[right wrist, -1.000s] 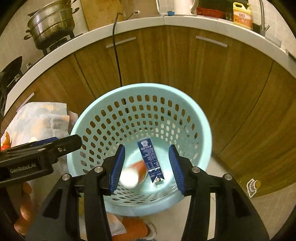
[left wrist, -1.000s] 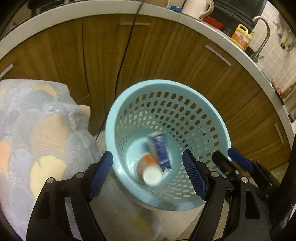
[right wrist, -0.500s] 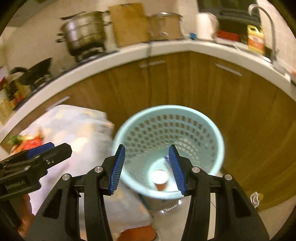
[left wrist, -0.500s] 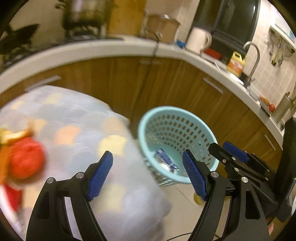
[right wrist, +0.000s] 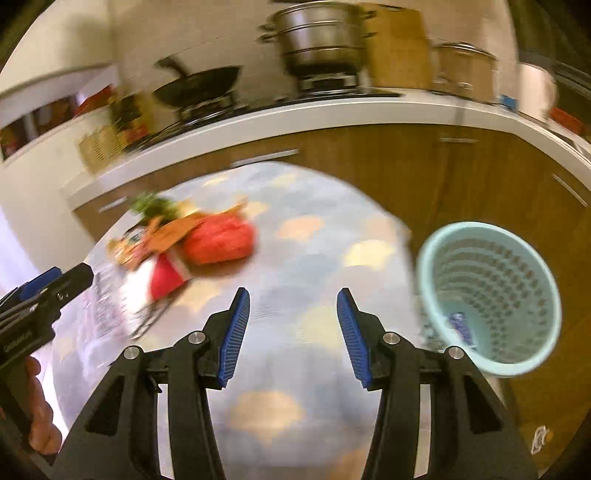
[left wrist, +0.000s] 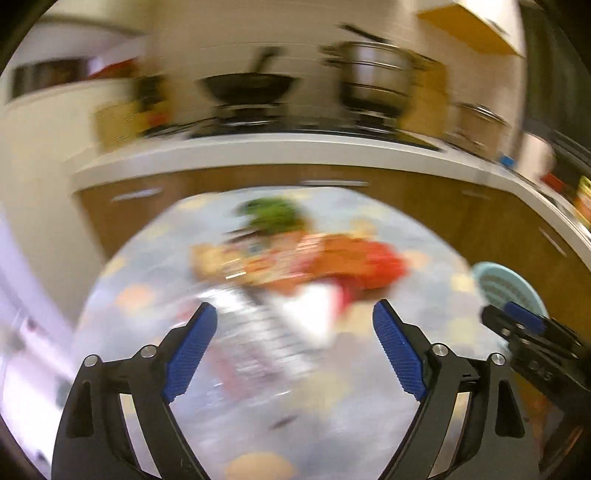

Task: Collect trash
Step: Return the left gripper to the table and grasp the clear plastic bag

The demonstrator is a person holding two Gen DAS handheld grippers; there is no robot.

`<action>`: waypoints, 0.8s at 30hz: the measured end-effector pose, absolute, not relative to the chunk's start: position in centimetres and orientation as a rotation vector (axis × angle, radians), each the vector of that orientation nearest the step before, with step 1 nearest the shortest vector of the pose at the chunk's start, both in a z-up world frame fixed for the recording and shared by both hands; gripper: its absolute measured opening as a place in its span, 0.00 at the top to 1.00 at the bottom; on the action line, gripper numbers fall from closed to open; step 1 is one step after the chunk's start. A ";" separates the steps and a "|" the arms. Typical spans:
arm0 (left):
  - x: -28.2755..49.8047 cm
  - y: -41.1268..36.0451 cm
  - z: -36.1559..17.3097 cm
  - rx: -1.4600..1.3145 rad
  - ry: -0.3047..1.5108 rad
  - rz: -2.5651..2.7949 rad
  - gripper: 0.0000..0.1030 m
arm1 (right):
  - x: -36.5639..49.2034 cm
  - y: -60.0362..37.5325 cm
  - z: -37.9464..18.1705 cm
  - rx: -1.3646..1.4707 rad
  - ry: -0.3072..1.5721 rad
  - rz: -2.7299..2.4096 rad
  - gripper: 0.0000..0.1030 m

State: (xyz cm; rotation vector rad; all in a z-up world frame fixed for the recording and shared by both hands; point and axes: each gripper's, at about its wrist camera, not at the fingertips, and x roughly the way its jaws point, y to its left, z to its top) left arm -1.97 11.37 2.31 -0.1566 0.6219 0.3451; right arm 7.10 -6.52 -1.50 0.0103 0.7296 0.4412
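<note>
From my left wrist view, my left claw [left wrist: 291, 347] stands wide open with nothing between its blue pads [left wrist: 190, 350]. Everything past it is smeared by motion. Under and beyond the claw lies the bench [left wrist: 388, 406], covered in a cloth patterned with pale blue and peach patches. On its far part sits the trash pile [left wrist: 295, 262]: red and orange wrappers, something green at the far edge, and a white scrap nearer me; I cannot tell the pieces apart in the blur. At the right edge the light-blue basket [left wrist: 506, 284] shows beside the bench, partly behind my right claw [left wrist: 524, 323], which enters from the right. Far off, a dark pan [left wrist: 245, 86] and a steel pot [left wrist: 376, 79] stand on the kitchen worktop [left wrist: 258, 153].

From my right wrist view, my right claw [right wrist: 293, 332] is open as well, holding nothing, over the near part of the bench [right wrist: 314, 240]. The trash pile [right wrist: 192, 240] lies far left of it, with a red bag and orange and green bits. My left claw [right wrist: 48, 286] reaches in from the left edge, near that pile. The basket [right wrist: 491, 295] stands to the right, just beside the bench, and a blue packet [right wrist: 460, 326] lies inside it near the bottom. The pot [right wrist: 321, 35] and pan [right wrist: 199, 86] sit on the worktop [right wrist: 332, 114] beyond.
</note>
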 end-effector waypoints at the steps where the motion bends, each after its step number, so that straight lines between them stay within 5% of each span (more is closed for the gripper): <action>1: -2.7 12.5 1.9 -0.176 0.615 0.383 0.16 | 6.8 -5.7 -1.7 -0.001 0.727 0.454 0.55; 24: -0.3 18.2 -6.0 -0.413 0.769 0.343 0.22 | 6.2 1.5 -5.3 -0.095 0.718 0.548 0.54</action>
